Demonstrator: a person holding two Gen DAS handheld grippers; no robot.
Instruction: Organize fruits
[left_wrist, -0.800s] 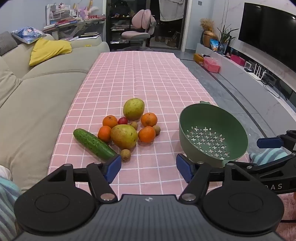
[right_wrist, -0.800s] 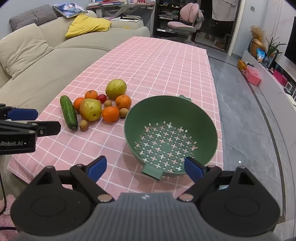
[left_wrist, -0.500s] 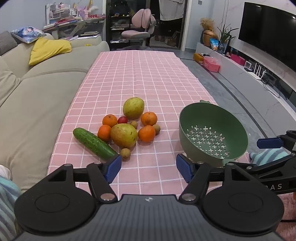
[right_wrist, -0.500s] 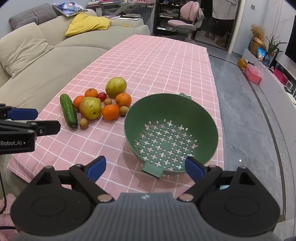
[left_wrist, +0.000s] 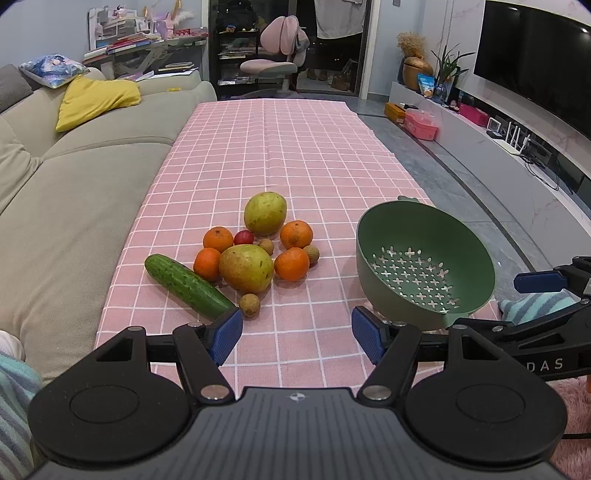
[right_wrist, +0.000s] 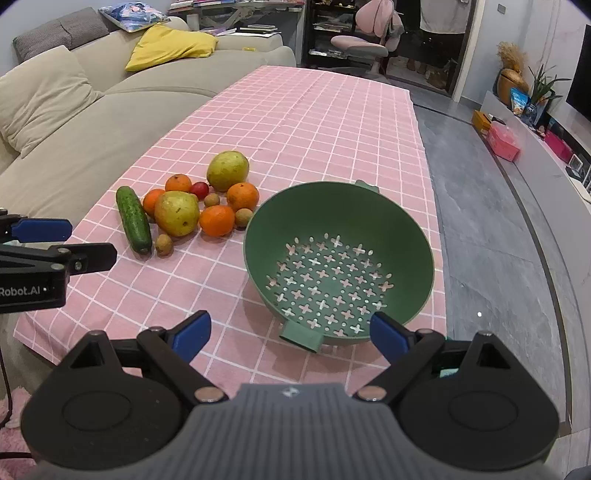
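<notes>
A pile of fruit lies on the pink checked tablecloth (left_wrist: 295, 147): two yellow-green mangoes (left_wrist: 246, 268) (right_wrist: 226, 170), several oranges (left_wrist: 291, 263), a small red fruit (left_wrist: 243, 237), small brown longans (left_wrist: 249, 304) and a cucumber (left_wrist: 188, 285) (right_wrist: 133, 219). An empty green colander (left_wrist: 472, 280) (right_wrist: 424, 266) stands to the right of the pile. My left gripper (left_wrist: 297, 334) is open and empty, just short of the cucumber. My right gripper (right_wrist: 290, 334) is open and empty at the colander's near handle.
A beige sofa (left_wrist: 74, 177) runs along the table's left side. The table's right edge (right_wrist: 439, 258) drops to a grey floor (right_wrist: 498, 240). A TV bench (left_wrist: 498, 147) stands far right. A pink chair (left_wrist: 277, 62) is beyond the table's far end.
My right gripper has moved slightly forward towards the colander. My left gripper has barely moved. Nothing on the table has shifted.
</notes>
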